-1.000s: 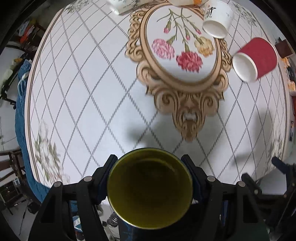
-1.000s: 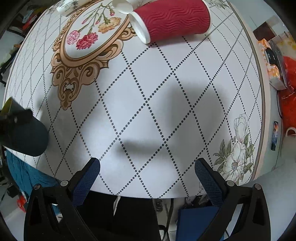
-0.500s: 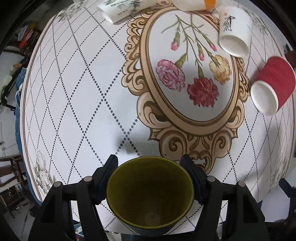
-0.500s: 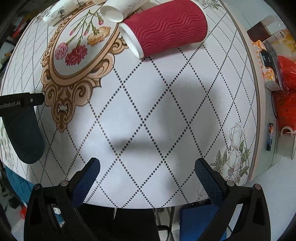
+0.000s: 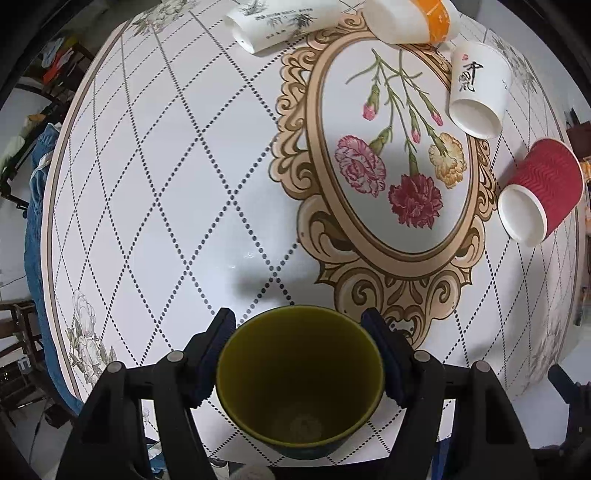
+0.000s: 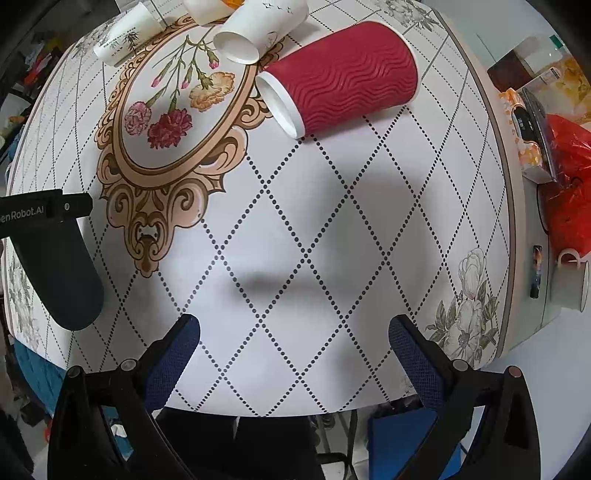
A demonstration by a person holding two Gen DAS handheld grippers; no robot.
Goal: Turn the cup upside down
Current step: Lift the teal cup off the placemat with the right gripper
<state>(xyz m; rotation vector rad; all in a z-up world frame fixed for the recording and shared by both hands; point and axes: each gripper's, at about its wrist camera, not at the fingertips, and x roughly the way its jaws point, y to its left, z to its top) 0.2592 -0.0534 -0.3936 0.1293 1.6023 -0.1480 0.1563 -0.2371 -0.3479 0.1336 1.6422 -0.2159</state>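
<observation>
My left gripper is shut on a dark cup with an olive-green inside. Its mouth faces the camera and the table, held above the near part of the table. In the right wrist view the same cup shows as a dark teal body at the left, mouth tilted away and down, with the left gripper's finger across it. My right gripper is open and empty above the table's near edge.
The round table has a flower medallion. A red ribbed cup and a white cup with black writing lie on their sides at right. More white cups lie at the far edge. Boxes and a red bag stand beyond the right edge.
My left gripper has carried the cup forward over the table and tilted it, so the cup's bottom now shows inside. My right gripper has shifted a little forward.
</observation>
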